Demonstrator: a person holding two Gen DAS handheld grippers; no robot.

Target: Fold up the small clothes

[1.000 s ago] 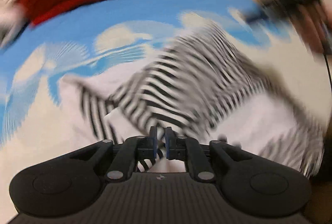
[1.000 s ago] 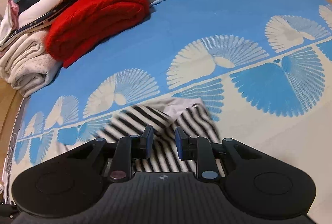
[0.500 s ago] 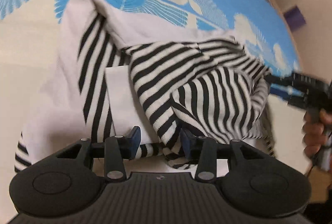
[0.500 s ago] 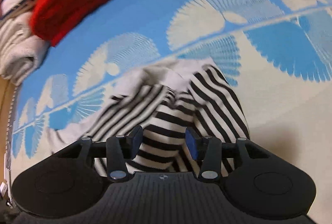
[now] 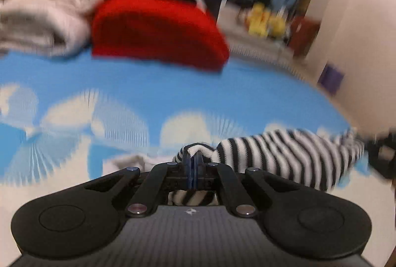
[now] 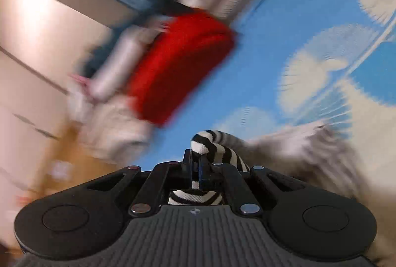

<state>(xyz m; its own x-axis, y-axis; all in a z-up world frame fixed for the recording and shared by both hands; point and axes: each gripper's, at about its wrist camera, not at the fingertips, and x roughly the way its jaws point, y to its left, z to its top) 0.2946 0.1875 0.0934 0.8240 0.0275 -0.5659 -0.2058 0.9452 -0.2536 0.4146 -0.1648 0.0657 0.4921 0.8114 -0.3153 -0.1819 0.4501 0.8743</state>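
A small black-and-white striped garment [image 5: 284, 158] hangs stretched between my two grippers above the blue patterned mat [image 5: 148, 88]. My left gripper [image 5: 192, 158] is shut on one bunched corner of it. My right gripper [image 6: 196, 158] is shut on another striped corner [image 6: 212, 145], and blurred grey cloth trails to its right. The right gripper shows dark and blurred at the far right edge of the left wrist view [image 5: 381, 153]. Both views are motion-blurred and tilted.
A folded red knit [image 5: 158, 29] lies at the back of the mat beside a stack of pale folded clothes [image 5: 42, 12]. The red knit [image 6: 183, 64] shows in the right wrist view too. Yellow toys [image 5: 264, 21] and shelving stand behind.
Both grippers were open over the striped garment on the mat half a second ago. Now both are shut on it and have lifted it; the cameras have tipped up toward the back.
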